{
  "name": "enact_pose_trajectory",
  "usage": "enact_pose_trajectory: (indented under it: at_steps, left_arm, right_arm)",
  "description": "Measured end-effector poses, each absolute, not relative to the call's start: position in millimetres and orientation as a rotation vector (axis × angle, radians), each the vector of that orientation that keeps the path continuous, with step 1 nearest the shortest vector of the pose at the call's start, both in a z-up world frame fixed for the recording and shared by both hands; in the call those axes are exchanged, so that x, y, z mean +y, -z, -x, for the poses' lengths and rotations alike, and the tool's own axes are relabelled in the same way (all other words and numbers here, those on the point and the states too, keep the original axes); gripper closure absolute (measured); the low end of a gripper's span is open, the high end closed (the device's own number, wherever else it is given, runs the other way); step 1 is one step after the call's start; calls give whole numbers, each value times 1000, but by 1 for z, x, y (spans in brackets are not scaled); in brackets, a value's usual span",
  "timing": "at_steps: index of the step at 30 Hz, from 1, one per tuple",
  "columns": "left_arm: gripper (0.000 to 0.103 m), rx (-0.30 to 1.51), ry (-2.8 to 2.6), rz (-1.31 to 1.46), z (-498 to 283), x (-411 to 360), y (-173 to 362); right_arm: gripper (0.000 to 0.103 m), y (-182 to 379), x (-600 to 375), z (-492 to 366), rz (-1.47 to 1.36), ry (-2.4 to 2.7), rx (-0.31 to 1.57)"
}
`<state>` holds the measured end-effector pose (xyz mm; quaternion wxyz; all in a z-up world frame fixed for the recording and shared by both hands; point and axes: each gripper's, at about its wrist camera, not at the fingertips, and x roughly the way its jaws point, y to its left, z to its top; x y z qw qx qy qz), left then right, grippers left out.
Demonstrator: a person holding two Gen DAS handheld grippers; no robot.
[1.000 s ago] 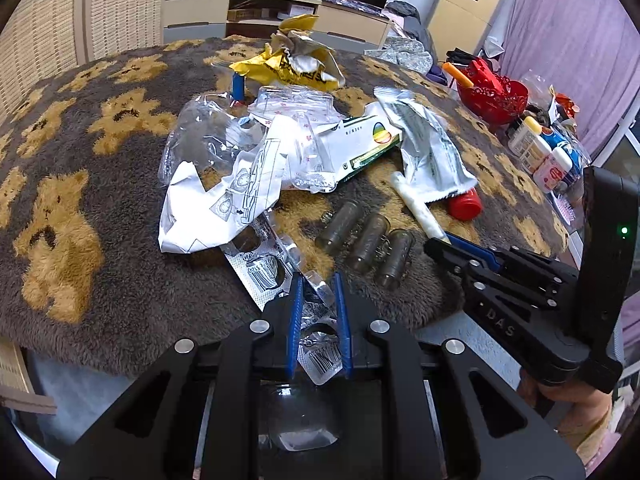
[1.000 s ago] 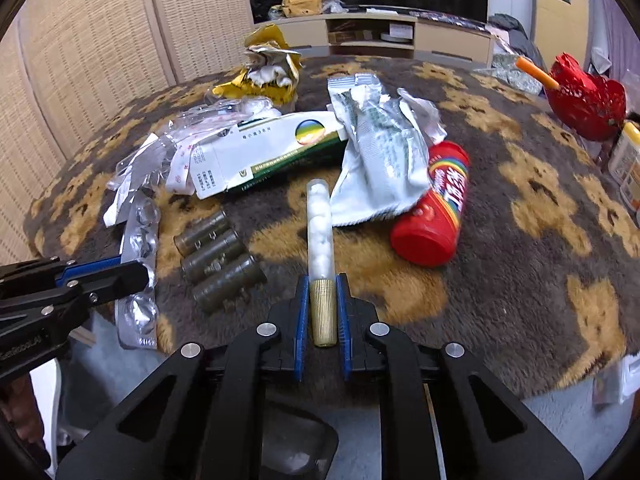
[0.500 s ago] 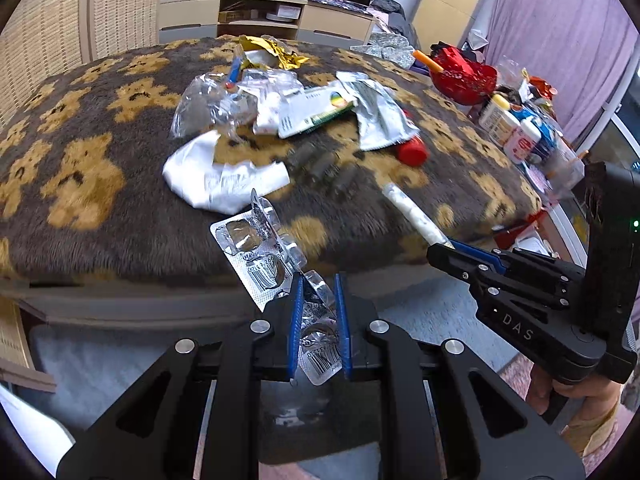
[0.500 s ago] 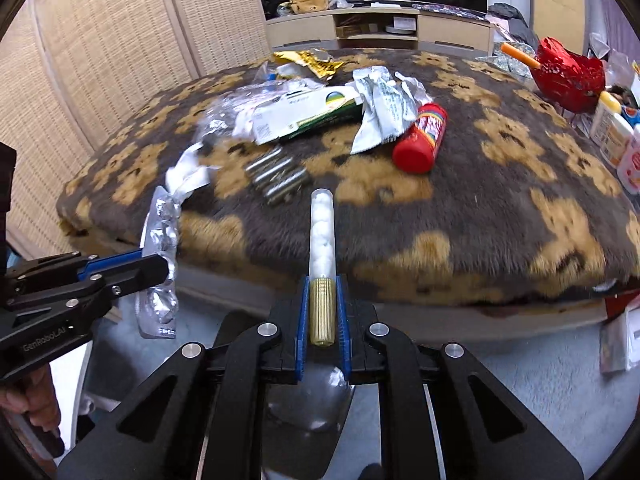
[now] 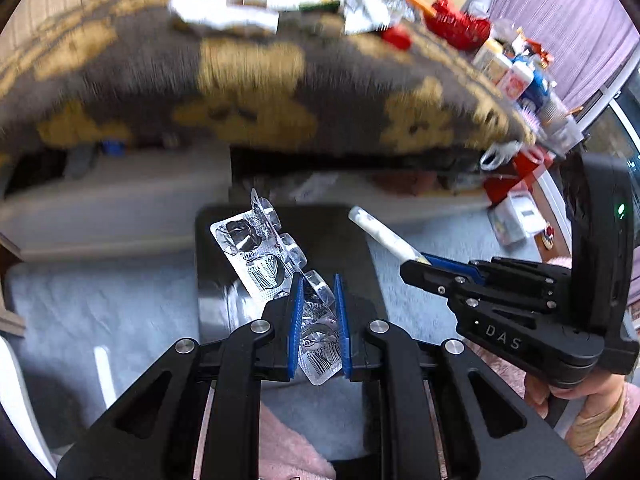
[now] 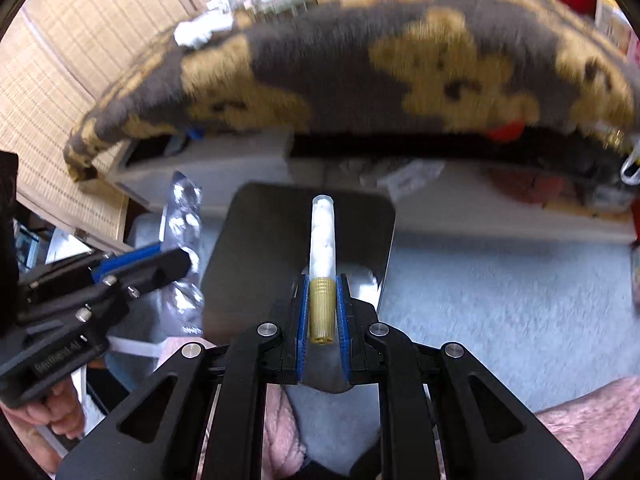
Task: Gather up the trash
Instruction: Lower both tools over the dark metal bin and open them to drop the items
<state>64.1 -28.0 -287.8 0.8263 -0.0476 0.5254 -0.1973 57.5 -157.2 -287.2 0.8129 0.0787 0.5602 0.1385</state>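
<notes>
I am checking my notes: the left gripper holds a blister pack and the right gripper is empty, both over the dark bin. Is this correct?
Not quite. The right gripper is not empty: the right wrist view shows its fingers shut on a clear tube with a gold cap. The left gripper does hold the blister pack, over the dark bin.

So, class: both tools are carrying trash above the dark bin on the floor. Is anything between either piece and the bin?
Nothing visible. The left tool is shut on the blister pack and the right tool on the gold-capped tube. Both pieces hang in front of the dark bin, with only open air between.
</notes>
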Motion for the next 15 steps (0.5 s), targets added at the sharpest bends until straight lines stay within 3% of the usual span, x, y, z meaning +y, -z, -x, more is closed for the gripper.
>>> enact_pose_trajectory:
  at_steps: [11,14,15]
  left_arm:
    - [87,1209,419,80,-69,-38,344]
    - [69,1204,412,79,-68,-36,342]
    - [63,1194,407,80,-68,-35,339]
  right_arm:
    - [86,323,-149,-70,-209,-280,1259]
    - [81,318,-153,-73,-190,-262,1239]
    - [66,315,-155,-73,-194,-256,1230]
